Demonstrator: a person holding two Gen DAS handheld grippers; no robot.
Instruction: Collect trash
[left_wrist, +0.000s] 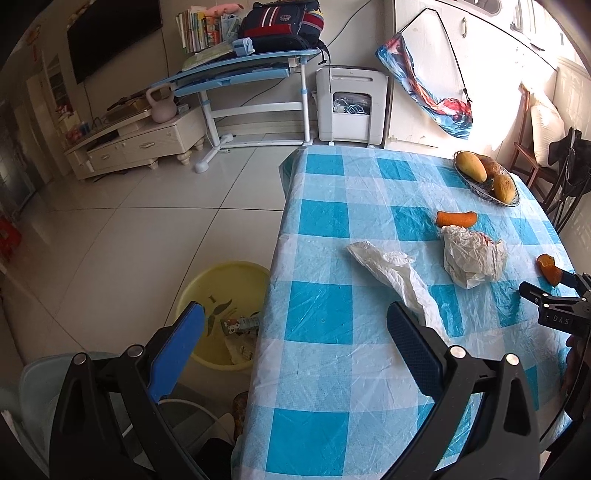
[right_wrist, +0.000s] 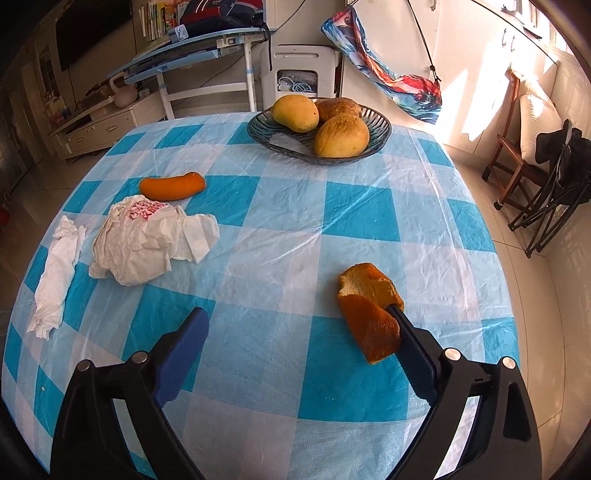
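Both grippers stood wide apart, gripping nothing: the right gripper (right_wrist: 301, 325) had an orange peel (right_wrist: 369, 310) against its right finger on the checked tablecloth (right_wrist: 280, 221); the left gripper (left_wrist: 295, 325) straddled the table edge above a yellow basin (left_wrist: 218, 291).

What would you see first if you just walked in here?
Probably the blue-and-white checked tablecloth, with a bowl of mangoes at its far end. Then the trash on it: crumpled white paper on the left and an orange peel against the open right hand-held gripper.
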